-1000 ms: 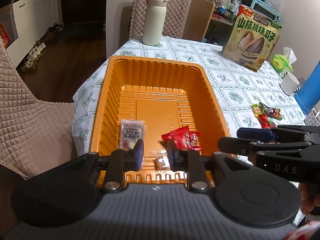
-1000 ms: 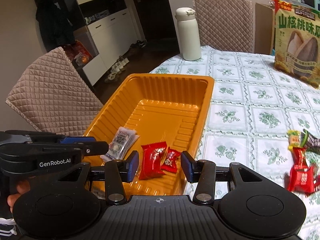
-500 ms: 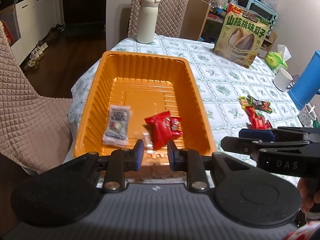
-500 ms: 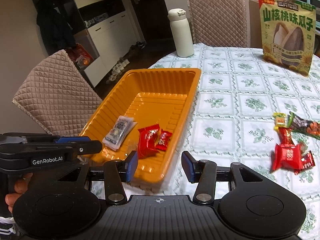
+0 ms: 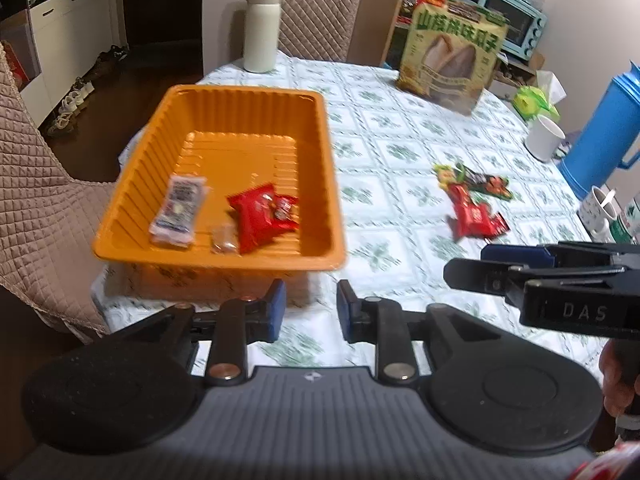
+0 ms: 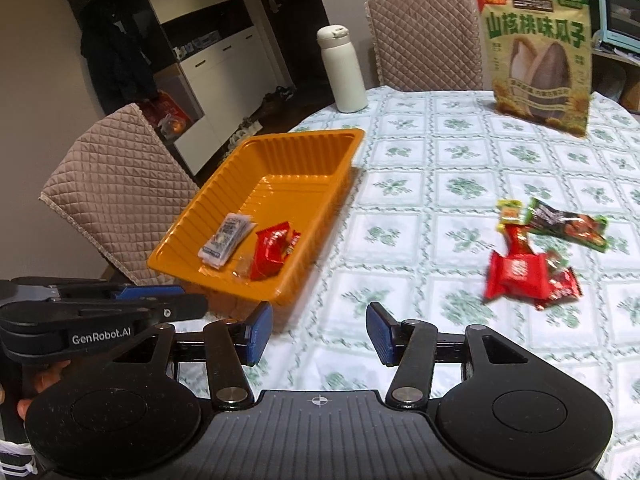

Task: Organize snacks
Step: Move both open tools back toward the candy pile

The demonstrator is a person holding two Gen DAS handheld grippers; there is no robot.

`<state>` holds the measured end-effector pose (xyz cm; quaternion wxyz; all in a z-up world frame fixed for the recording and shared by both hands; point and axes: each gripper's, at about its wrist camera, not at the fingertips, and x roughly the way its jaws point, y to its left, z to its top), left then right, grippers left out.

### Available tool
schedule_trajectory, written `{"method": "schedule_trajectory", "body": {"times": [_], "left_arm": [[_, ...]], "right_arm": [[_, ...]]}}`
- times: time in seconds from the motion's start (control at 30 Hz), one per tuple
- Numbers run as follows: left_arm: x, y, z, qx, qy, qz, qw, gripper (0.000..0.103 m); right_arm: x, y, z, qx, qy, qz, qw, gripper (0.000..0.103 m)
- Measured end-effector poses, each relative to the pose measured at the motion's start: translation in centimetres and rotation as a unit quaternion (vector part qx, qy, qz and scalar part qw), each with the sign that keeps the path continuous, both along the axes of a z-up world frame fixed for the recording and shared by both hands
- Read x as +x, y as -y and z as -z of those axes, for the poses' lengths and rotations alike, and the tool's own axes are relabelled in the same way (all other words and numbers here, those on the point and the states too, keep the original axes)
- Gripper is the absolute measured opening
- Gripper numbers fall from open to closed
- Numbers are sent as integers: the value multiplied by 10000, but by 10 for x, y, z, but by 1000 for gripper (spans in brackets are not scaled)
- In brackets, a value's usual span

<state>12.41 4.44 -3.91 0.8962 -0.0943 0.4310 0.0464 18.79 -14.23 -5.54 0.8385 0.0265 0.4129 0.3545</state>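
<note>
Left gripper (image 6: 100, 320): "GenRobot.AI"
Right gripper (image 5: 560, 280): "DAS"
Seed bag (image 6: 538, 60): "山核桃味瓜子"

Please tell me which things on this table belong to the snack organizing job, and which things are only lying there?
Belong to the job:
orange tray
white packet and red packets in the tray
loose snack pile on the tablecloth

Only lying there:
white bottle
sunflower seed bag
white cup
blue jug
</note>
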Motion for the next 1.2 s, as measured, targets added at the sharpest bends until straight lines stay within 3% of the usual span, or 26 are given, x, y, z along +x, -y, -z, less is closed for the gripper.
{"method": "schedule_trajectory", "body": {"times": [0.53,1.2], "left_arm": [[8,82,12,-41,-131,727,9973,30],[67,144,27,8,-162,1230,9923,30]], "right_arm": [[-9,90,15,-254,-270,663,9971,53],[20,192,36,-441,-444,1826,9812,54]]}}
